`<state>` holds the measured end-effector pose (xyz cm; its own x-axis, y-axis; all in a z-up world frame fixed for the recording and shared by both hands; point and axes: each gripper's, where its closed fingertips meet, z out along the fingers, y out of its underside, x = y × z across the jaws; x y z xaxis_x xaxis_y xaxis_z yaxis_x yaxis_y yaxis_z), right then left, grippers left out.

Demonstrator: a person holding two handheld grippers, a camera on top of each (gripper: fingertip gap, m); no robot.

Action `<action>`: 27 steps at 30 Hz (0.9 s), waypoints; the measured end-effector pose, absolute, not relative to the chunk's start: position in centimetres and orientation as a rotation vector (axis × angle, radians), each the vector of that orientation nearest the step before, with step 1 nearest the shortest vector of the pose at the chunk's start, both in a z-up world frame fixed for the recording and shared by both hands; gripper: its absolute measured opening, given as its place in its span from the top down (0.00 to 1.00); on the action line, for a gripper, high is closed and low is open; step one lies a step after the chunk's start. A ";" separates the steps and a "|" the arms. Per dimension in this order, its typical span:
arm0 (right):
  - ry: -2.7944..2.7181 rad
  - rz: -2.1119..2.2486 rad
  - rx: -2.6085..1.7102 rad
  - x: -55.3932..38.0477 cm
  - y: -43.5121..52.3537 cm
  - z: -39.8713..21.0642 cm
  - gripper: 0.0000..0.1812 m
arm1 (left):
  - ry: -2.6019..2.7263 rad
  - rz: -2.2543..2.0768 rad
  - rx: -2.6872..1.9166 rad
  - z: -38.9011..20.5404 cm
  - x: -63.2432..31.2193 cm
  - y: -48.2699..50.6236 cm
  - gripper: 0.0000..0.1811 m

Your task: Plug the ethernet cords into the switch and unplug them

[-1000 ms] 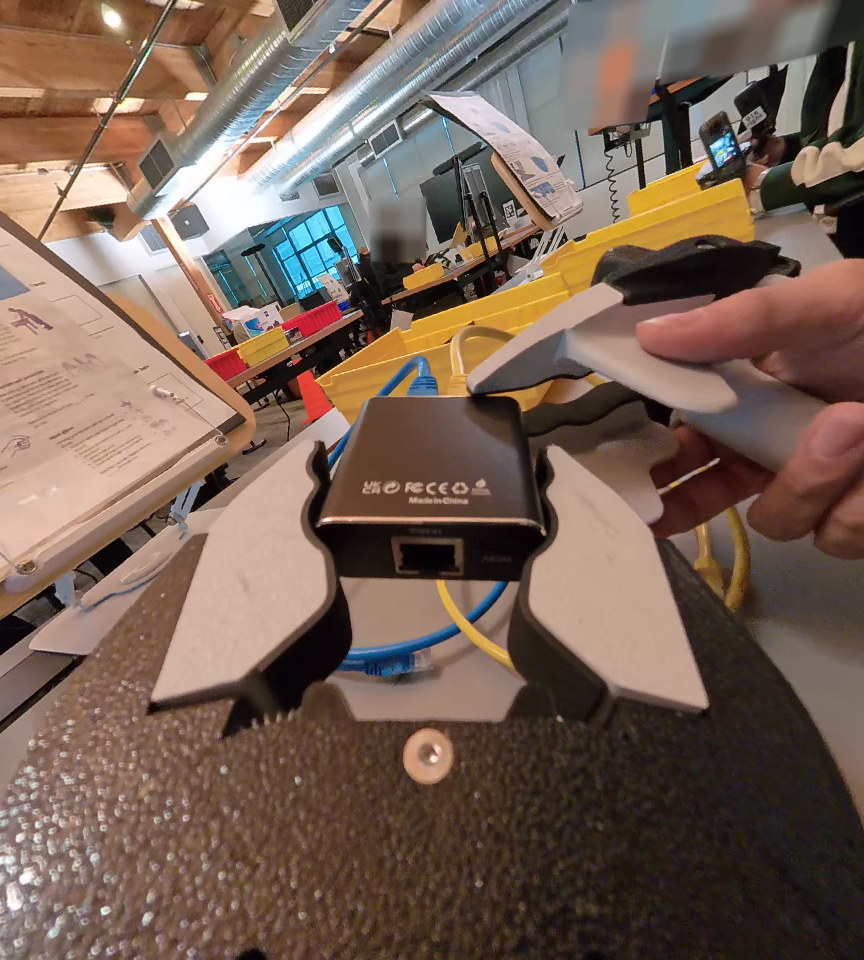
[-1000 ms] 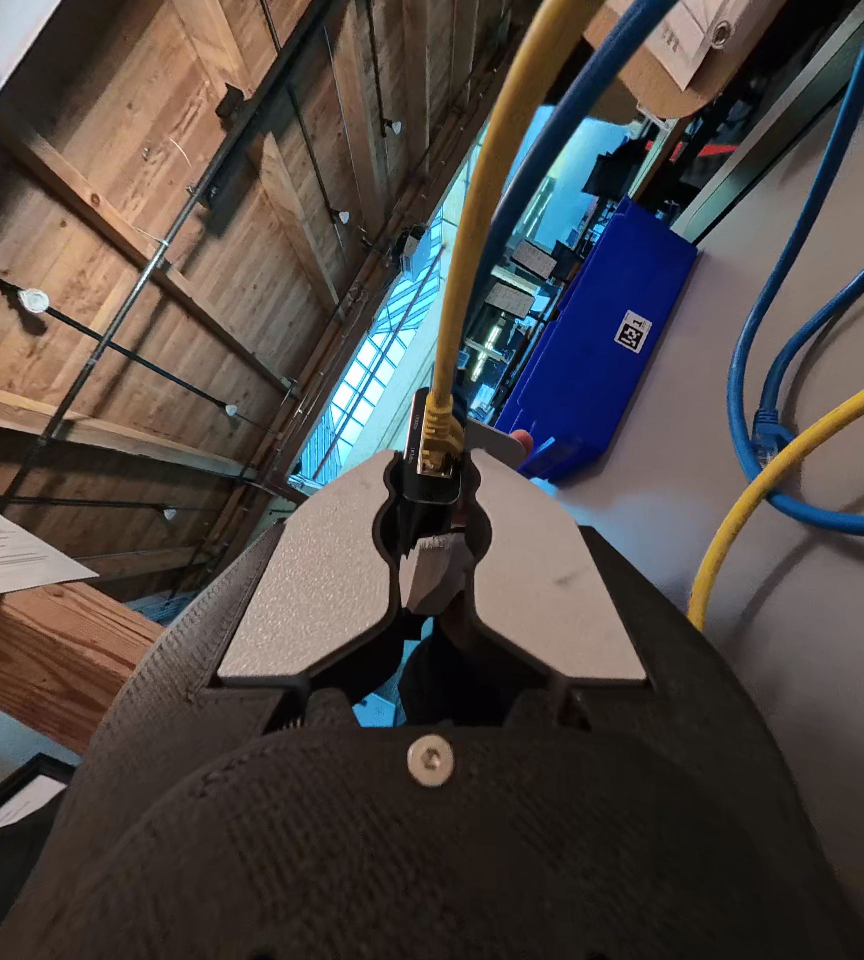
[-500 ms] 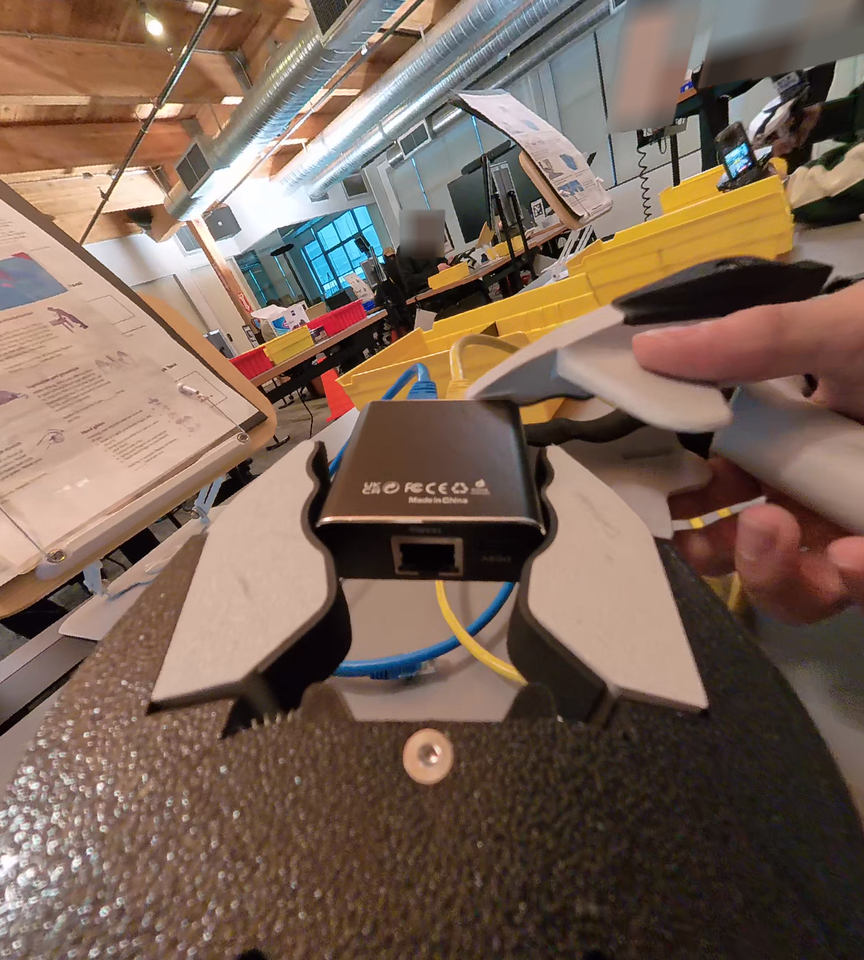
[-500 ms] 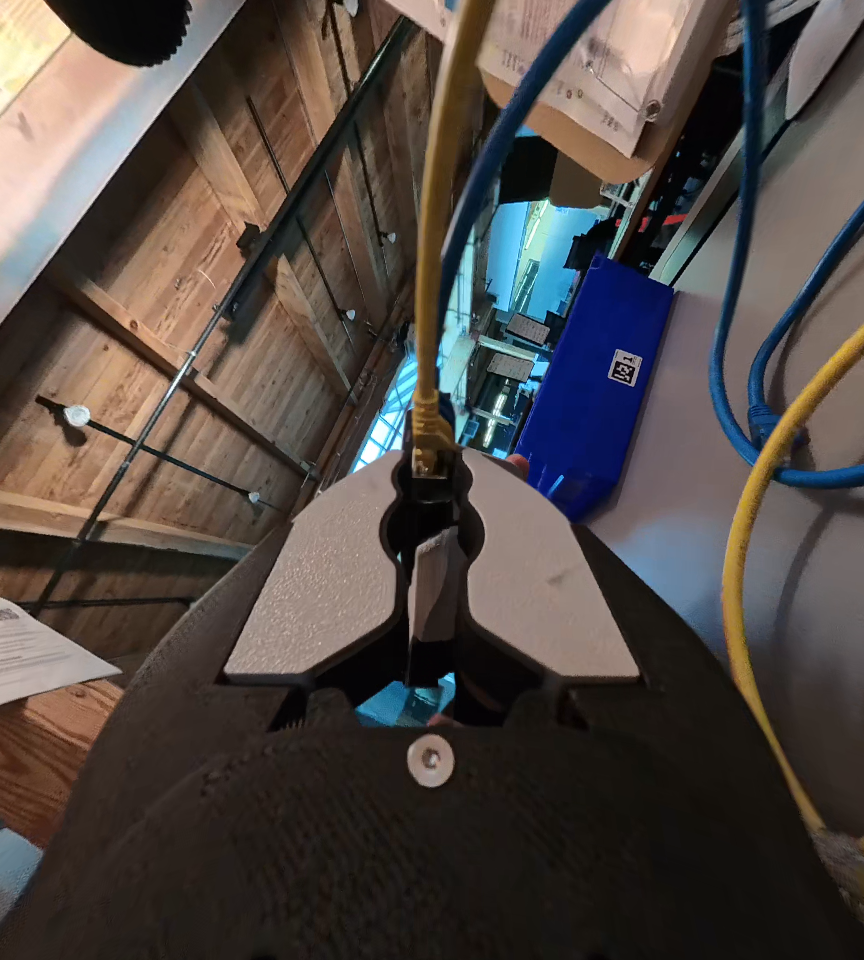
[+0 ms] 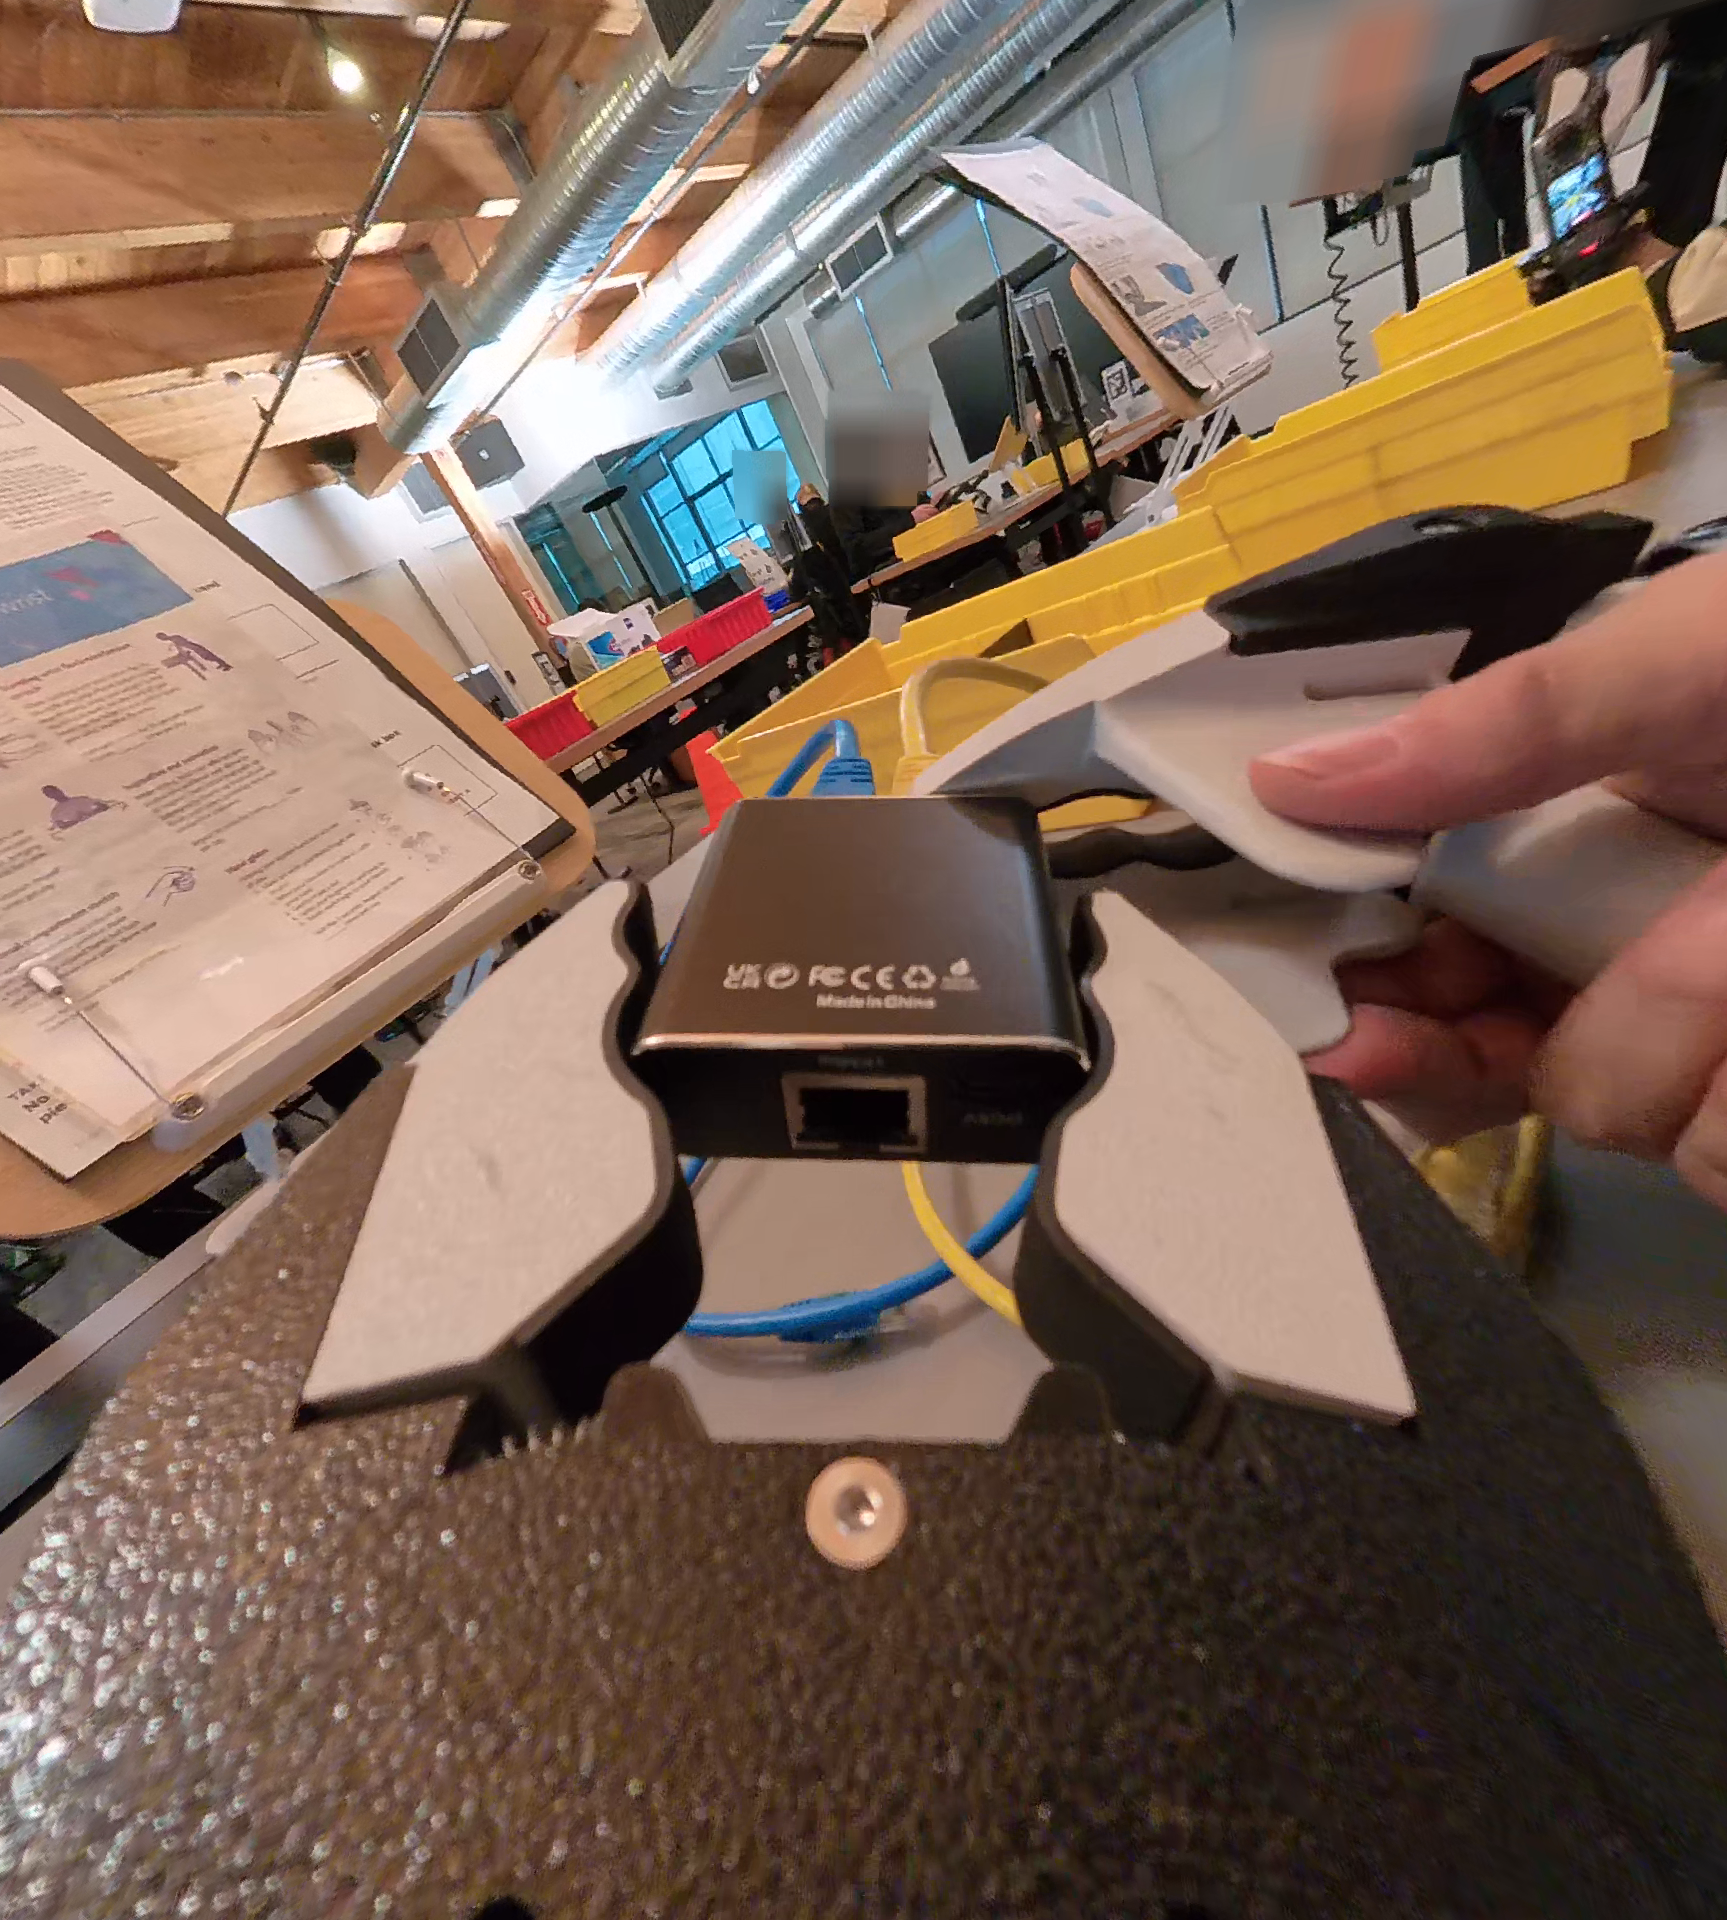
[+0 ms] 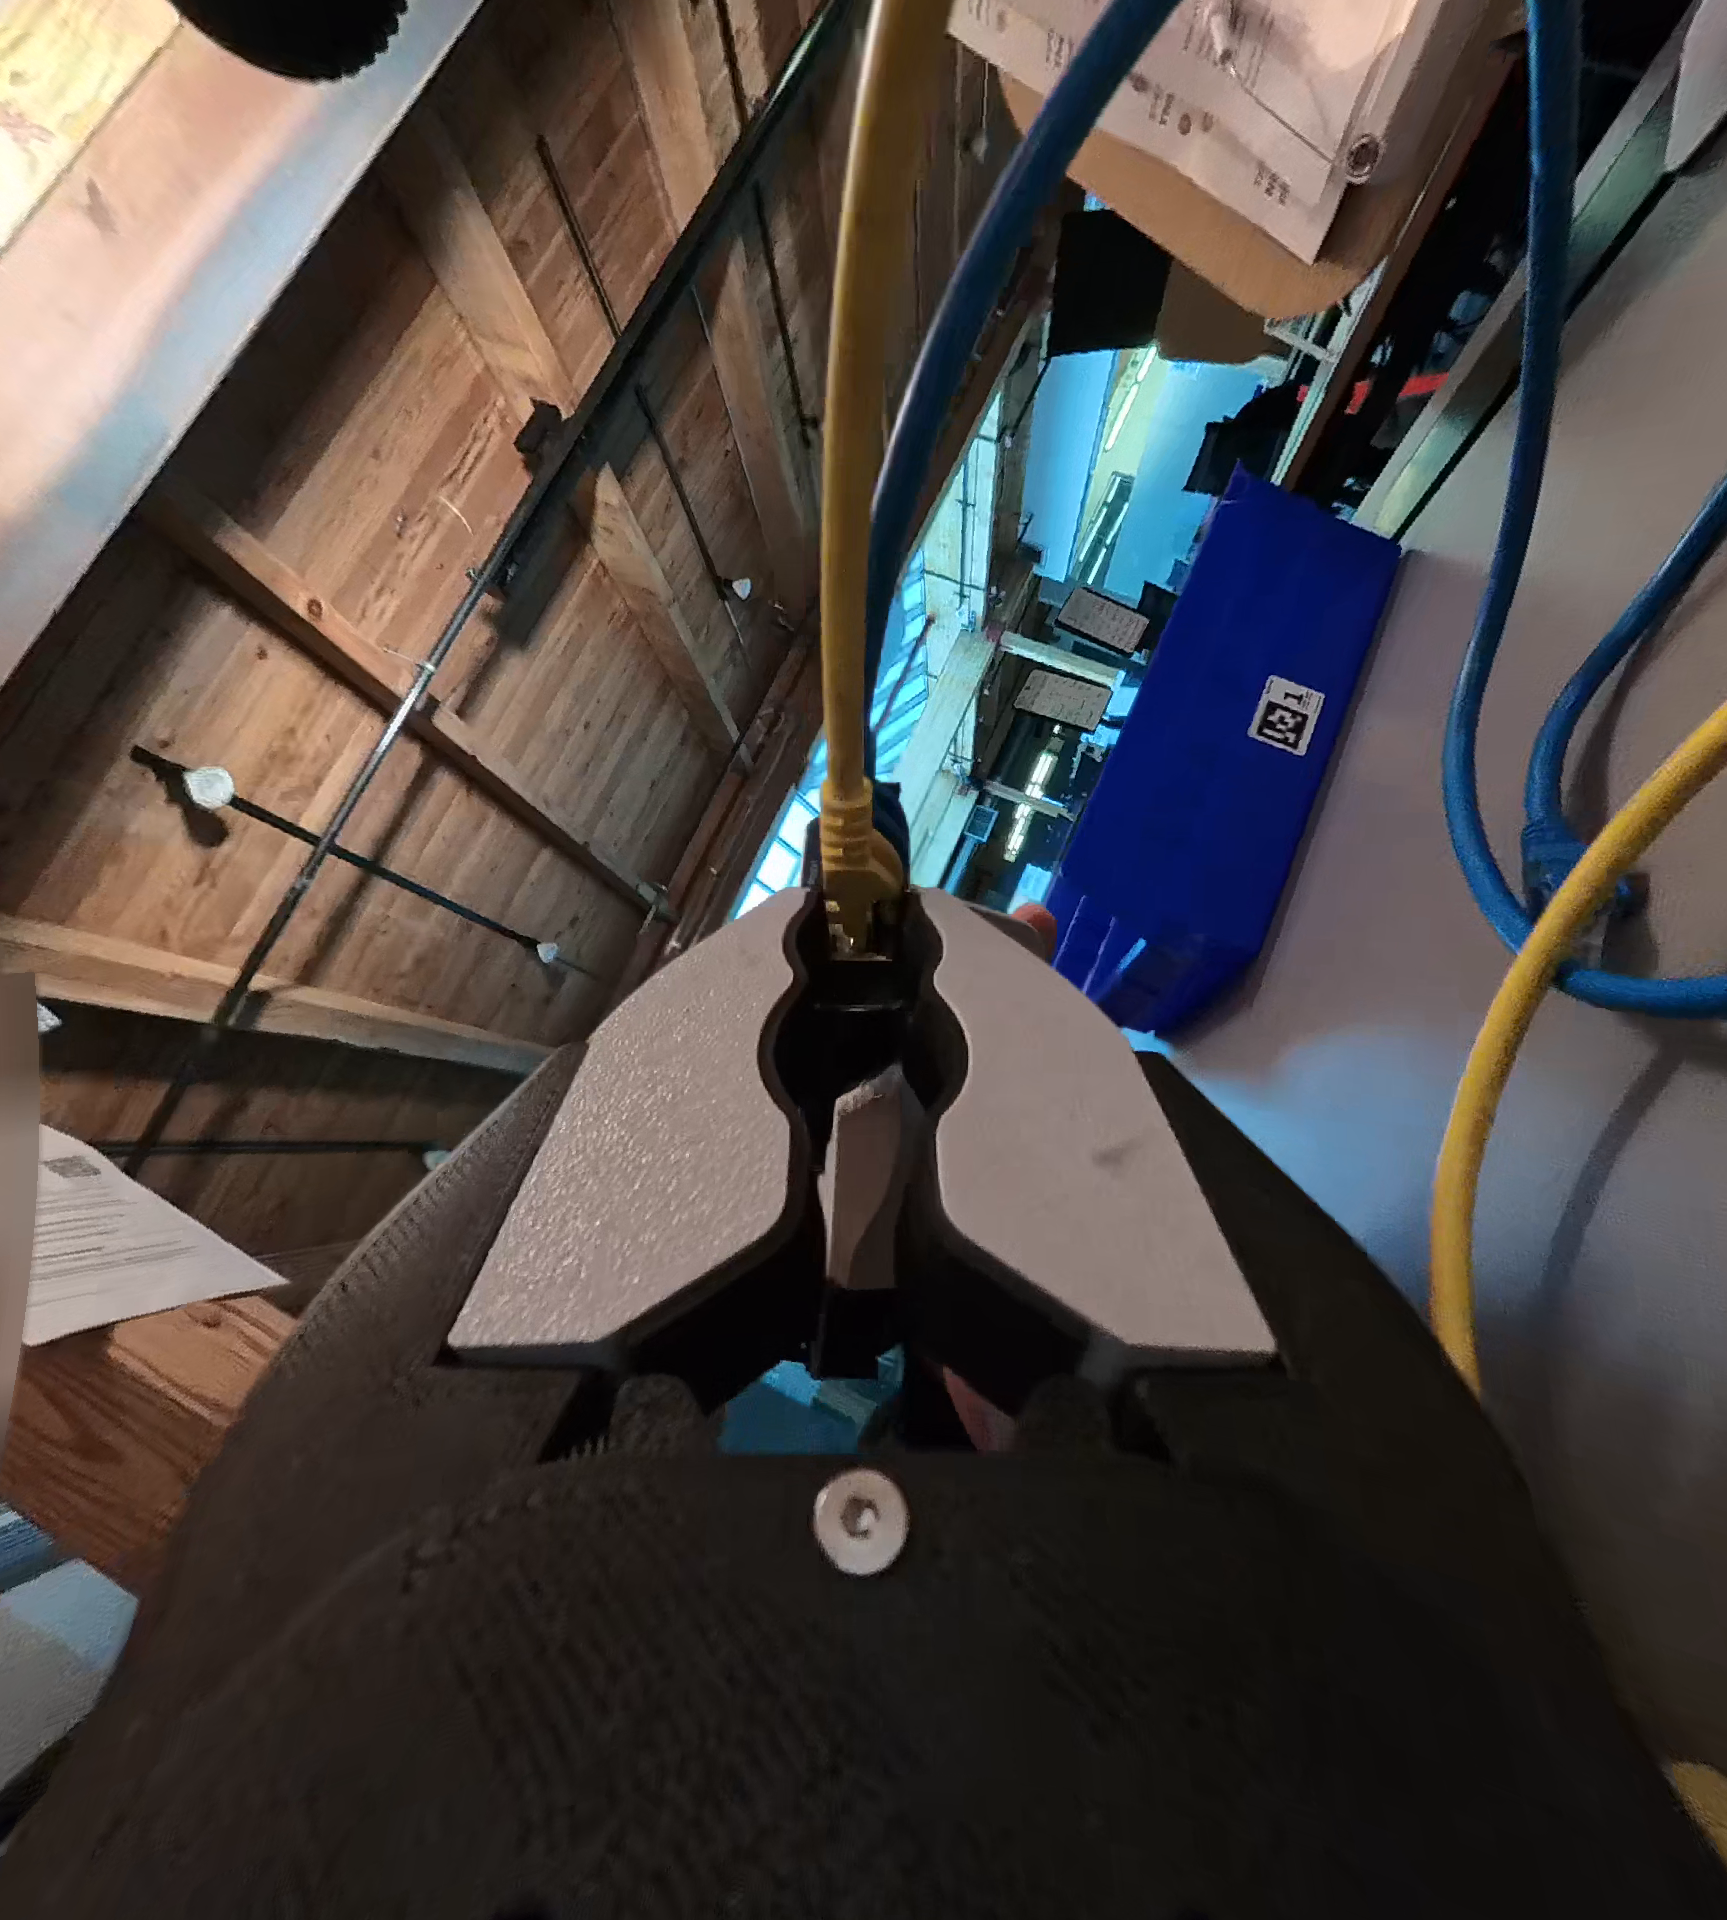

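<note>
Left tongs clamp the black switch; right tongs, nearly closed, pinch the yellow plug at its far side. Squeeze the latch, then pull straight out.

surface: a pale grey table, matte and smooth
blue bin: a blue bin stands on the table at its far side, with a small white sticker on one wall
blue cord: a blue cord lies in loops on the tabletop, one plug end resting among the loops
yellow cord: a yellow cord curves across the table and crosses over the blue cord
yellow bins: a row of yellow bins sits on the table farther off
</note>
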<state>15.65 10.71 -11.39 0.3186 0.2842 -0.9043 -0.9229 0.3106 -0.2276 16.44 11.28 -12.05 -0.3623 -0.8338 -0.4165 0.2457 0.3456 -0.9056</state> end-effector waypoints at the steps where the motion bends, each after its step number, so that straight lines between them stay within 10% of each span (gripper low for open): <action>1: 0.874 0.953 -0.893 15.7 10.8 -11.2 0.93 | 1.517 -1.253 -0.555 -11.9 16.5 11.5 0.58; 27: 0.742 0.914 -0.905 16.1 12.2 -10.1 0.93 | 1.365 -1.326 -0.678 -10.7 16.8 12.7 0.59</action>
